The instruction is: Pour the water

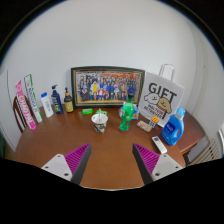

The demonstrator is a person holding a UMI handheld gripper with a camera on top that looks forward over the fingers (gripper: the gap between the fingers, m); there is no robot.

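The fingers [110,160] are spread apart at the bottom of the frame, gripping nothing. Just above centre on the wooden bench [105,150] stand a small cup [99,121] and a green bottle [127,116], before a framed photo [106,86].

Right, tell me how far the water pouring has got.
Nothing looks done yet. The gripper is open and empty, its fingers apart over bare table. The green bottle and the small cup stand side by side, apart, well beyond the fingers, in front of the framed photo. In hand: only the approach. Left: grasp the bottle, tilt it over the cup, set it back.
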